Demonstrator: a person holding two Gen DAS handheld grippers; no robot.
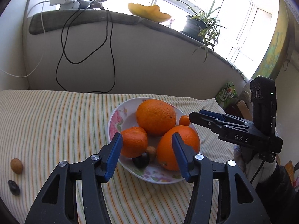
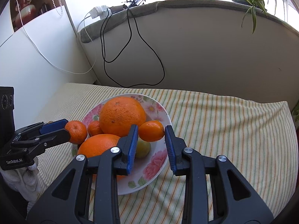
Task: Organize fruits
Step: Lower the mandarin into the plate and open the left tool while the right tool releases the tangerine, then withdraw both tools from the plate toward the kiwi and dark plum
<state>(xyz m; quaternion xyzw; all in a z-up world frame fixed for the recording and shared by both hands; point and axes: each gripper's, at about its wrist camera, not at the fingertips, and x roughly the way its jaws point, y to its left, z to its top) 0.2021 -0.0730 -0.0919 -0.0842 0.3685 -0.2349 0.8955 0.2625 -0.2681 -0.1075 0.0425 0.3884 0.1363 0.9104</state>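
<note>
A floral plate [image 1: 116, 119] [image 2: 155, 166] on the striped cloth holds a large orange [image 1: 156, 117] [image 2: 122, 115], a second orange [image 1: 168, 149] [image 2: 97, 145], a mandarin [image 1: 133, 141] [image 2: 76, 132], a dark plum [image 1: 141, 159] and other small fruit. My left gripper [image 1: 147, 149] [image 2: 66, 130] is open over the plate's near rim, its left pad beside the mandarin. My right gripper [image 2: 151, 143] [image 1: 192, 118] is open; a small orange fruit [image 2: 151, 130] [image 1: 184, 120] lies in the plate at its fingertips, with no pad pressing on it. A yellow-green fruit [image 2: 143, 148] sits just below that.
A small brown fruit [image 1: 16, 165] and a dark one [image 1: 14, 187] lie on the cloth [image 1: 56, 121] left of the plate. Behind runs a low wall with hanging black cables [image 1: 110, 56], a potted plant [image 1: 196, 26] and a yellow dish [image 1: 149, 12] on the sill.
</note>
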